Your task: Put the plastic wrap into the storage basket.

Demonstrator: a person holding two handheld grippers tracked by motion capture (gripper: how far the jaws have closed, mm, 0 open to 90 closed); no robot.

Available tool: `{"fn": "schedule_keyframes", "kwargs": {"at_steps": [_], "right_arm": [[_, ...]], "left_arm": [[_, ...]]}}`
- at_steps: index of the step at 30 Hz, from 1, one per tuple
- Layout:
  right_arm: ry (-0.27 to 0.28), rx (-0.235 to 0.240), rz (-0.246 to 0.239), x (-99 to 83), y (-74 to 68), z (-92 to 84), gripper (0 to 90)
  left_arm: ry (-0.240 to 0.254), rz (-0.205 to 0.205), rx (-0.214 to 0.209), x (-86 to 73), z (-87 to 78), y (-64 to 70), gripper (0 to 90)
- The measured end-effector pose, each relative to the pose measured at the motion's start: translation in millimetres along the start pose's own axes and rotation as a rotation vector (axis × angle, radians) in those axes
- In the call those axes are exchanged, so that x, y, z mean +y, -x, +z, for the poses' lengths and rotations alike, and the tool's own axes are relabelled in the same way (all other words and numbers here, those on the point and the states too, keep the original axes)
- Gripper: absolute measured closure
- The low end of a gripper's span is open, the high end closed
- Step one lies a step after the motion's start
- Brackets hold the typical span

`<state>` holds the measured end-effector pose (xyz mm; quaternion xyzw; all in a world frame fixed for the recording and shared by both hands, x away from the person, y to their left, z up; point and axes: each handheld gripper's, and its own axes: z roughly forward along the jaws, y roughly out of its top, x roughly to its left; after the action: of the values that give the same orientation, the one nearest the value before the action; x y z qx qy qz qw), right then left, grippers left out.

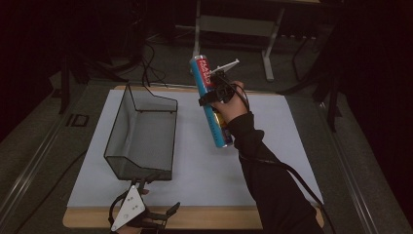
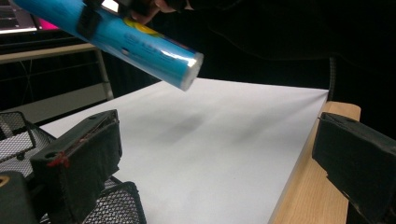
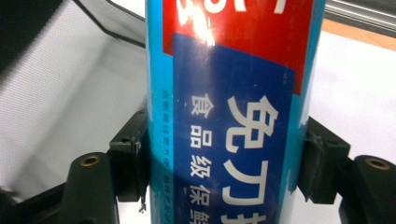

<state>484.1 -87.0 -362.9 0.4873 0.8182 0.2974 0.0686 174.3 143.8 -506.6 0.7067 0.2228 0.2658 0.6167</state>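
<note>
Blue tube [image 3: 233, 112] — between right jaws

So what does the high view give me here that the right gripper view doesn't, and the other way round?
High view alone: the whole black wire-mesh basket on the white sheet, the left gripper at the basket's near corner, the light wooden table edge, and the long blue cylindrical tube tilted clear above the sheet.
Right gripper view alone: the white printed characters on the tube's dark blue label and both jaws pressed against its sides.
Shared: tube, basket mesh, white sheet, right gripper.
</note>
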Motion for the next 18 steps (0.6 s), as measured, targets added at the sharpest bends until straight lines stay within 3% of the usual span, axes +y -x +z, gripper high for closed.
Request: {"fn": "schedule_keyframes", "kwargs": {"at_steps": [4, 10, 12, 13, 18], "right_arm": [[0.022, 0.009, 0.001, 4.7, -12.6, -1.0, 31.9], [0.047, 0.059, 0.027, 11.0, -28.5, 1.4, 31.9], [0.067, 0.071, 0.027, 13.4, -39.6, 2.5, 31.9], [0.086, 0.066, 0.017, 15.0, -48.1, 3.0, 31.9], [0.1, 0.063, 0.01, 19.1, -59.5, 5.7, 31.9]], "left_arm": [[0.004, 0.0, 0.009, 0.1, -1.1, -0.7, 2.1], [0.008, 0.002, 0.013, 0.4, -2.0, -0.7, 2.1], [0.006, 0.005, 0.015, 0.4, -2.4, -0.5, 2.1], [0.009, 0.006, 0.015, 0.6, -3.0, -0.3, 2.0], [0.015, 0.01, 0.022, 1.4, -4.6, 0.1, 2.1]]}}
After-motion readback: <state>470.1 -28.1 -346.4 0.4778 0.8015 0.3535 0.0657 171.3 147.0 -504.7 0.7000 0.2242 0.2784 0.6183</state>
